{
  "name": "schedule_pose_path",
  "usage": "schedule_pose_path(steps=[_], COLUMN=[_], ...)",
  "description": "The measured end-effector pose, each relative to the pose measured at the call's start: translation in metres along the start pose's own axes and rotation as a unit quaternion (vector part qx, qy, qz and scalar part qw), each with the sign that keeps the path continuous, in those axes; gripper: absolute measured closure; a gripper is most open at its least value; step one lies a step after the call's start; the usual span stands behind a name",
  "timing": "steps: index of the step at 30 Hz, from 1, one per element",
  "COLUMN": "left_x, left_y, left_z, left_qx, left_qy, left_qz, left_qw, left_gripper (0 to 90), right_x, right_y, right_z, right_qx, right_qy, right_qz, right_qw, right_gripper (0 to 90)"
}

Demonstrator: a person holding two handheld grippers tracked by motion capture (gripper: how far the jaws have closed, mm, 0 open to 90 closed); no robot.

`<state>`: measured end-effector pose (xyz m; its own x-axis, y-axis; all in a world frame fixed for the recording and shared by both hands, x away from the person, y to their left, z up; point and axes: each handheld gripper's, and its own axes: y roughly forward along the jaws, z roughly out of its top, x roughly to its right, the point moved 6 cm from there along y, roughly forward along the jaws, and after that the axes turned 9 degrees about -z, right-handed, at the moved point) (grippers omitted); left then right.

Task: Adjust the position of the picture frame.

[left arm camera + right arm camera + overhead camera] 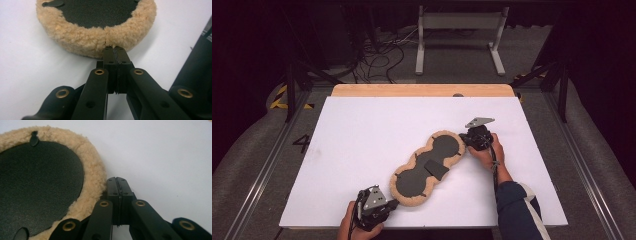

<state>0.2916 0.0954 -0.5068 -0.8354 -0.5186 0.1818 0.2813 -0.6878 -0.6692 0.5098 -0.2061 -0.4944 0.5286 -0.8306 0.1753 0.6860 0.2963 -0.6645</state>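
The left claw (pixel 393 204) sits at the bench's near edge, jaws pressed together with nothing between them, tips touching the near end of the fleece pad (pixel 428 169). The pad lies dark side up, its long axis running from near left to far right across the white bench (pixel 352 130). At the far right end the right claw (pixel 465 142), also closed and empty, rests just beside the fleece rim. Each claw has its own end equally close. Beyond the bench, cables trail on grey floor.
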Motion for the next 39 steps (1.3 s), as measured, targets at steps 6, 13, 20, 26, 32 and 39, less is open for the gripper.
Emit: schedule_pose_path(steps=[6, 13, 20, 26, 32, 39], left_x=[-0.012, -0.038, -0.055, -0.074, -0.084, -0.09], left_y=[-0.005, -0.011, -0.012, -0.009, -0.007, -0.008], left_z=[0.0, 0.001, 0.005, 0.011, 0.015, 0.017], left_qx=[-0.004, 0.0, -0.005, -0.009, -0.009, -0.017], left_qy=[-0.005, -0.029, -0.016, -0.007, -0.009, 0.0], left_qz=[0.013, 0.015, 0.026, 0.033, 0.033, 0.048], left_qw=[0.9999, 0.9995, 0.9995, 0.9994, 0.9994, 0.9987], left_gripper=[88.6, 87.6, 85.4, 85.7, 85.8, 85.6], right_x=[0.002, 0.001, 0.004, 0.012, 0.012, 0.012], right_y=[-0.002, -0.007, -0.011, -0.001, -0.003, -0.01], right_z=[-0.003, -0.009, -0.012, -0.006, -0.007, -0.011], right_qx=[0.003, 0.012, 0.009, 0.007, 0.003, -0.008], right_qy=[0.007, 0.02, 0.018, 0.056, 0.056, 0.03], right_qz=[0.017, 0.028, 0.027, 0.001, 0.003, 0.011], right_qw=[0.9998, 0.9993, 0.9994, 0.9984, 0.9984, 0.9994], right_gripper=[90.0, 90.0, 90.0, 90.0, 90.0, 90.0])
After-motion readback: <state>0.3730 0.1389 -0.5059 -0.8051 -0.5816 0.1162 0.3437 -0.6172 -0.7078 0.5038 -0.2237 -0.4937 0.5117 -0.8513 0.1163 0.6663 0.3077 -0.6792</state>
